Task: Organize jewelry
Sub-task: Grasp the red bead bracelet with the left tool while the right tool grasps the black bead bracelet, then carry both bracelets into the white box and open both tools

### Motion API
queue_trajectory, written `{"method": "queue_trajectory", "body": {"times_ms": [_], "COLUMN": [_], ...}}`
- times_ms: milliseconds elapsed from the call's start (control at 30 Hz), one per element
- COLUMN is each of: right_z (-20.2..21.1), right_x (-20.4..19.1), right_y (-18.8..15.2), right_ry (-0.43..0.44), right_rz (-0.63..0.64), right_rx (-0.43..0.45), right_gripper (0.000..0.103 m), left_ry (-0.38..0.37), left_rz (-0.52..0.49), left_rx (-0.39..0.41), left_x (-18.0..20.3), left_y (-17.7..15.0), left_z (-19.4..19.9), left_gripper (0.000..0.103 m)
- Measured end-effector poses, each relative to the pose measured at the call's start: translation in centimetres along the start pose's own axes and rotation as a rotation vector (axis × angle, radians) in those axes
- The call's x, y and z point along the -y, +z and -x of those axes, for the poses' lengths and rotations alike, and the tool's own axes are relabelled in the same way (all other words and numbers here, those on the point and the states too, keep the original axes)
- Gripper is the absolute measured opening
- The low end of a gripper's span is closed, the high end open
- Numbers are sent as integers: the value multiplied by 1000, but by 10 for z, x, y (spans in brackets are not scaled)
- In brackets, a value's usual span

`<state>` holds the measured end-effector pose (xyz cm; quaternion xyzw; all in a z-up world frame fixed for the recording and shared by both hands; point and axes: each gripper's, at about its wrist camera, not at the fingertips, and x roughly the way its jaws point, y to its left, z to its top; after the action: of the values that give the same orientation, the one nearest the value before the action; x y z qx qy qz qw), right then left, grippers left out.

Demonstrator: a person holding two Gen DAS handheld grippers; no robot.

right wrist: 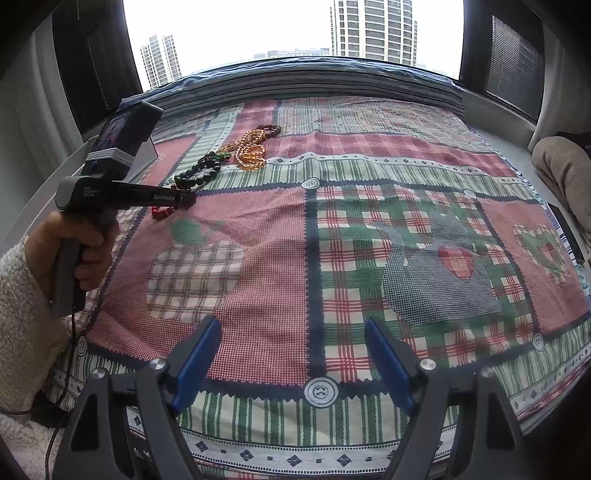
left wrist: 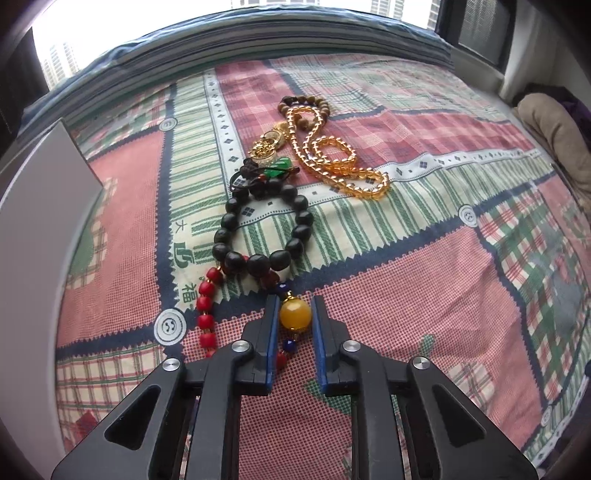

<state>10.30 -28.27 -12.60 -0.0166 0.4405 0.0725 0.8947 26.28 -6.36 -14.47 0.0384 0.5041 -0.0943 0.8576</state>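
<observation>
Your left gripper (left wrist: 294,314) has a big yellow bead (left wrist: 294,314) between its two blue pads (left wrist: 272,345). The pads sit close on each side of the bead and look like they squeeze it. The yellow bead hangs on a string of red beads (left wrist: 205,308) with little dark blue beads (left wrist: 283,287) next to it. The red string lies on the bed cover (left wrist: 424,314), near the left side of the bed.

Just past the yellow bead lies a ring of big black beads (left wrist: 264,236). It touches the red string. Past the black ring there is a green stone (left wrist: 279,166) on a dark knotted cord (left wrist: 243,177), then a shiny gold charm (left wrist: 267,144). Beside them a long chain of clear orange beads (left wrist: 343,166) curls on the cover. A ring of brown beads (left wrist: 306,103) lies the farthest away, toward the far edge of the bed by the window (right wrist: 291,33). All the jewelry sits close together in one pile.

A white box (left wrist: 48,206) stands at the left edge of the bed.

Your right gripper (right wrist: 293,363) is wide apart. Nothing is between its blue pads. It hovers over the near edge of the bed, well apart from the jewelry. From there you can see your left hand (right wrist: 70,254) in a fluffy white sleeve (right wrist: 26,306), holding the handle of the left gripper.
</observation>
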Motion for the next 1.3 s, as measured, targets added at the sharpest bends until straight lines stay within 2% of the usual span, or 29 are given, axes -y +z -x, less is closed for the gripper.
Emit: {"method": "queue_trajectory", "body": {"times_ms": [133, 267, 400, 467, 567, 600, 700, 733, 767, 833, 933, 1033, 1133, 1200, 1300], "right_z": [4, -2, -4, -6, -22, -30, -58, -70, -84, -120, -171, -196, -209, -206, -191], "right_x": [4, 10, 5, 1, -11, -17, -53, -68, -82, -107, -133, -152, -168, -175, -172], "right_y": [1, 0, 12, 29, 66, 81, 129, 144, 158, 181, 198, 198, 189, 186, 185], "right_ry": [3, 25, 97, 209, 401, 441, 420, 402, 388, 375, 391, 358, 327, 274, 313], "right_rz": [-13, -43, -44, -51, -80, -75, 70, 142, 214, 316, 367, 444, 506, 546, 469], "right_rx": [8, -21, -54, -85, -188, -205, -186, -172, -161, -180, -272, -306, -345, -323, -335], "right_gripper": [81, 81, 81, 81, 81, 81, 81, 76, 60, 42, 34, 33, 31, 11, 12], "left_ry": [-55, -107, -154, -183, -226, -239, -255, -249, -241, -231, -218, -206, -203, -204, -209], "left_rz": [70, 117, 149, 179, 233, 252, 297, 307, 316, 342, 377, 394, 397, 403, 417], "left_rx": [11, 35, 53, 54, 58, 58, 65, 68, 70, 74, 83, 93, 96, 97, 102], "left_x": [-14, -31, -43, -50, -61, -65, -75, -78, -82, -89, -101, -108, -112, -114, -117], "left_y": [-10, -26, -45, -54, -68, -72, -83, -86, -89, -95, -102, -106, -110, -113, -117], "left_z": [22, 55, 83, 93, 106, 109, 120, 123, 127, 132, 140, 146, 149, 150, 157], "left_gripper": [15, 15, 15, 15, 15, 15, 15, 15, 15, 15, 15, 15, 15, 15, 15]}}
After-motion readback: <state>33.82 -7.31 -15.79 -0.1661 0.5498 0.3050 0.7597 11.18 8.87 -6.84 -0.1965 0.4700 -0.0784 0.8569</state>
